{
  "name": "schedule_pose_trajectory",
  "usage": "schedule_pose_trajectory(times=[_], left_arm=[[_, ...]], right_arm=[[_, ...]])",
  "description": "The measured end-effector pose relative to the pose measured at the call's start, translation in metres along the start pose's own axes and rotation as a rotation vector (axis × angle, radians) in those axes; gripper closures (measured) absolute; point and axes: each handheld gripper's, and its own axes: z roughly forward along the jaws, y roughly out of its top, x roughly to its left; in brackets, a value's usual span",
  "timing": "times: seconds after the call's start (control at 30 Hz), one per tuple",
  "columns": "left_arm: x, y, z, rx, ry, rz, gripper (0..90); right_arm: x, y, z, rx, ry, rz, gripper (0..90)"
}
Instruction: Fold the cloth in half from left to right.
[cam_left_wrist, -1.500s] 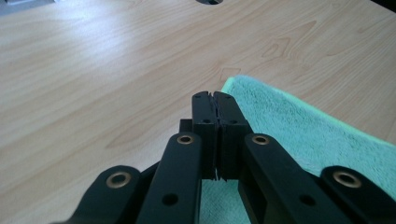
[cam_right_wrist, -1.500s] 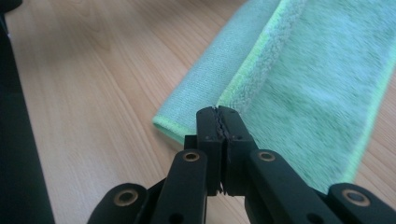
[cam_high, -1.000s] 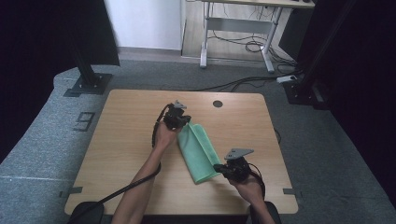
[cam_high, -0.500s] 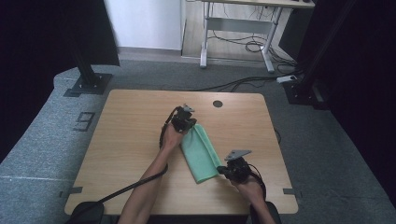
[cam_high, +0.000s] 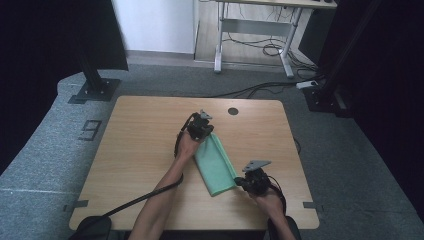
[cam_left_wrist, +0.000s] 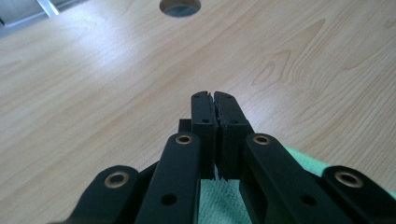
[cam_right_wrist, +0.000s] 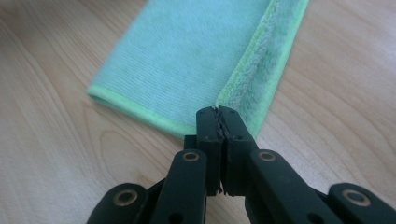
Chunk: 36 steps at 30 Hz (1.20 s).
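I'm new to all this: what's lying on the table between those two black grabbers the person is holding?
A folded green cloth stretches between the left gripper and the right gripper, flat on the wooden table, as the high view shows.

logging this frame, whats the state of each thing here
green microfibre cloth: folded into a long strip, lying flat on the table
left gripper: fingers shut, over the cloth's far end; whether they pinch it is hidden
right gripper: fingers shut, at the cloth's near corner, where the top layer's edge lifts a little
wooden table: round cable hole at the far edge
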Motion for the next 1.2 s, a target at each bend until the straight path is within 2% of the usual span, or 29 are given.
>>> schedule_pose_trajectory(times=[0.13, 0.27, 0.4, 0.47, 0.5, 0.53, 0.57, 0.6, 0.67, 0.8, 0.93, 0.97, 1.0, 1.03, 1.07, 1.2], left_arm=[[-0.001, 0.003, 0.002, -0.003, -0.004, -0.005, 87.0], [-0.002, 0.003, 0.008, 0.018, -0.006, 0.002, 86.3], [-0.001, 0.002, 0.013, 0.018, -0.012, -0.014, 83.3], [0.0, 0.002, 0.014, 0.015, -0.014, -0.023, 77.8], [0.001, 0.002, 0.014, 0.008, -0.018, -0.029, 77.8], [0.002, 0.002, 0.013, 0.004, -0.016, -0.03, 73.4], [0.002, 0.002, 0.013, 0.0, -0.008, -0.029, 61.8], [0.002, 0.003, 0.013, -0.007, 0.011, -0.023, 61.8], [0.002, 0.004, 0.011, -0.017, 0.048, -0.021, 50.5], [0.001, 0.004, 0.005, -0.035, 0.066, -0.017, 35.8], [0.001, 0.0, -0.003, -0.039, 0.063, -0.025, 23.2], [0.001, -0.001, -0.005, -0.039, 0.056, -0.035, 17.5], [0.001, -0.004, -0.007, -0.043, 0.052, -0.039, 17.5], [0.001, -0.009, -0.011, -0.042, 0.043, -0.043, 14.8], [0.001, -0.009, -0.011, -0.042, 0.043, -0.043, 14.1], [-0.002, -0.022, -0.018, -0.02, 0.031, -0.054, 11.0]], right_arm=[[0.0, 0.001, -0.005, -0.016, -0.009, 0.003, 87.3], [-0.003, -0.002, -0.002, 0.002, -0.017, 0.01, 87.3], [-0.005, -0.004, 0.001, 0.02, -0.024, 0.012, 87.3], [-0.007, -0.005, 0.002, 0.026, -0.031, 0.015, 87.1], [-0.007, -0.005, 0.003, 0.03, -0.034, 0.02, 87.0], [-0.008, -0.006, 0.003, 0.032, -0.037, 0.019, 86.9], [-0.01, -0.007, 0.004, 0.037, -0.048, 0.02, 86.4], [-0.01, -0.007, 0.004, 0.037, -0.048, 0.02, 86.4], [-0.011, -0.008, 0.004, 0.042, -0.055, 0.028, 84.8], [-0.014, -0.009, 0.002, 0.038, -0.084, 0.042, 79.1], [-0.016, -0.01, -0.003, 0.017, -0.12, 0.052, 68.5], [-0.019, -0.01, -0.006, 0.005, -0.135, 0.066, 62.9], [-0.019, -0.01, -0.006, 0.005, -0.135, 0.066, 62.9], [-0.021, -0.009, -0.009, -0.011, -0.15, 0.077, 55.5], [-0.021, -0.009, -0.009, -0.011, -0.15, 0.077, 55.5], [-0.024, -0.008, -0.008, -0.039, -0.155, 0.113, 41.8]])
